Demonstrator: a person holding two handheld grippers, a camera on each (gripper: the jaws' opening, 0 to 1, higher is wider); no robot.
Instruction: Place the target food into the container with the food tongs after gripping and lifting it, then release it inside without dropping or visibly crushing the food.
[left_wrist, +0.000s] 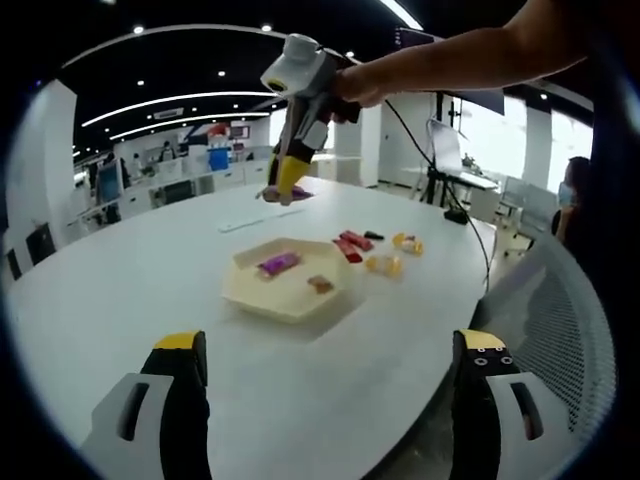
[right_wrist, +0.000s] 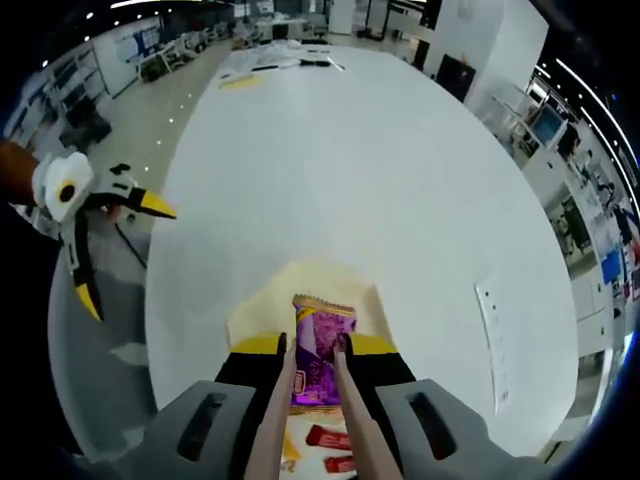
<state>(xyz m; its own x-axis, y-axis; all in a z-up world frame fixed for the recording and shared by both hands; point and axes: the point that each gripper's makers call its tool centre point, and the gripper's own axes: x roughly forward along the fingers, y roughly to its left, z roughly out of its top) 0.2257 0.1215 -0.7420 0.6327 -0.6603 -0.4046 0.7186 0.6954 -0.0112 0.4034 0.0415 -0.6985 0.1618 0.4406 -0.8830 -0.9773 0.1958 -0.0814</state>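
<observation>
The purple snack packet (right_wrist: 318, 352) is hanging pinched between the two slim arms of the food tongs (right_wrist: 316, 372), which the right gripper (right_wrist: 312, 385) is squeezing closed from either side; in the right gripper view the packet is sitting at the tong tips, its crimped top edge poking just past them, and it is riding in the air above the pale hexagonal tray (right_wrist: 262, 305) rather than lying in it. From here the likely trouble is a slip: the wrapper is looking glossy and the tongs are biting only its lower part, so a jolt or an early easing of the squeeze could let it fall onto the bench (right_wrist: 380, 170) beside the tray, while a harder squeeze could crumple it. In the left gripper view the left gripper (left_wrist: 330, 385) is waiting with its jaws spread wide and empty, nearer than the tray (left_wrist: 250, 292), where another purple packet (left_wrist: 278, 264) and a small brown sweet (left_wrist: 320, 285) are lying. Beyond it, red wrappers (left_wrist: 352, 245) and yellow sweets (left_wrist: 385, 265) are sitting loose on the bench, and farther off the right gripper (left_wrist: 285, 188) is carrying the packet high.
</observation>
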